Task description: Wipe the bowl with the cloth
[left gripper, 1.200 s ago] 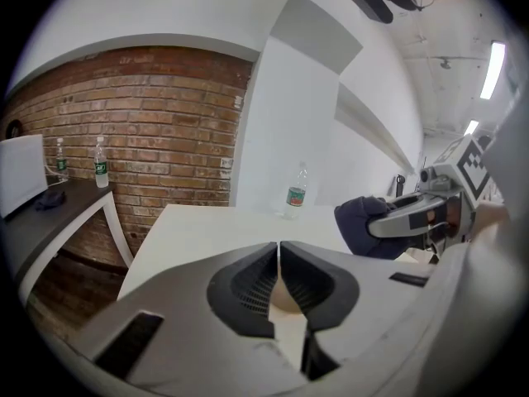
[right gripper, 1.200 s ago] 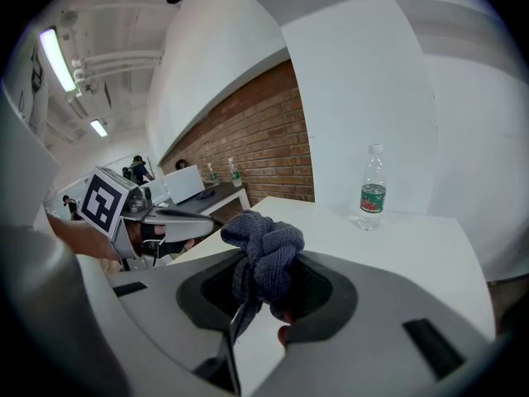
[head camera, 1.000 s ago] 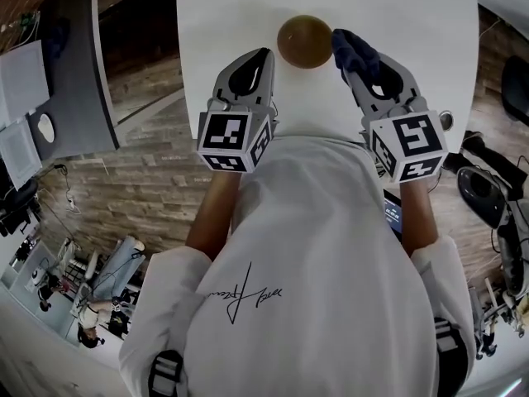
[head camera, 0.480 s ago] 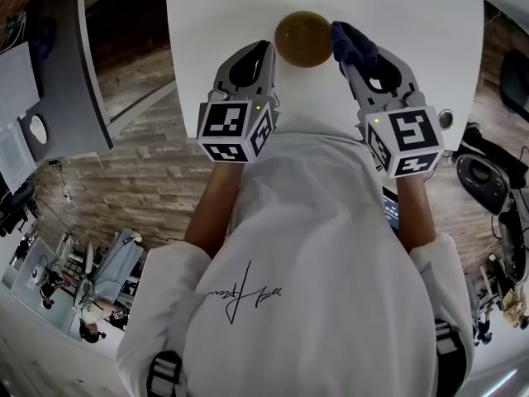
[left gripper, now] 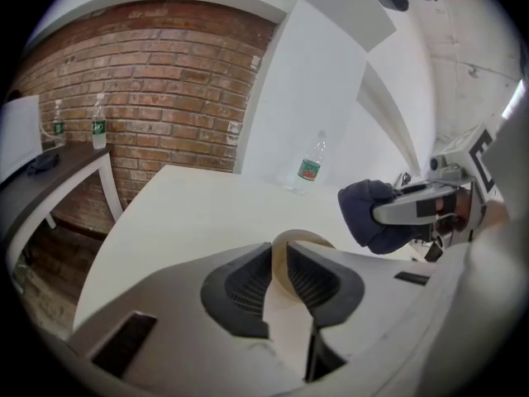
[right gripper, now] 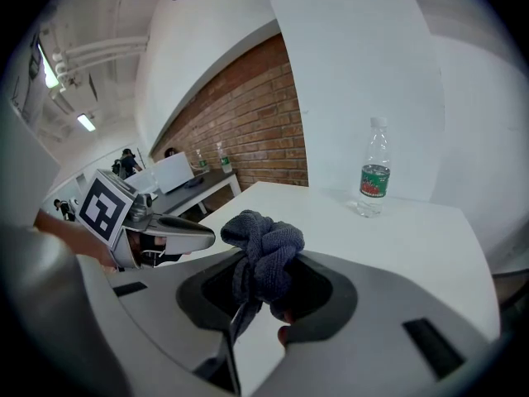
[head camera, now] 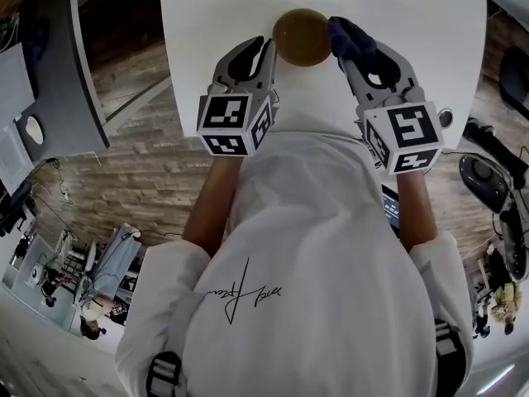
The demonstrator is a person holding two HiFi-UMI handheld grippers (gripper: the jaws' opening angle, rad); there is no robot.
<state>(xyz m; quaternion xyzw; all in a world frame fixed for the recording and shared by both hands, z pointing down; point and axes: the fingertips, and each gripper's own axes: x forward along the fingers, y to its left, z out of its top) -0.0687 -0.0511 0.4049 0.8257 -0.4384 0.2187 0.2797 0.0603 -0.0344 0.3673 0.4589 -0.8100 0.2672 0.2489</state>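
Left tongs point(left gripper: 279, 259) tight on bowl point(head camera: 302, 37), right tongs point(right gripper: 258, 292) on cloth point(right gripper: 264, 242).

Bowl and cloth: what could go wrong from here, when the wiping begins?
1. The left gripper pinches the bowl only at its rim, so a sideways push from the cloth may twist the bowl or pull it out of the jaws.
2. The cloth is a small bunched wad in the right gripper. The hard jaws sit close behind it and may scrape the bowl, or the wad may drag loose.
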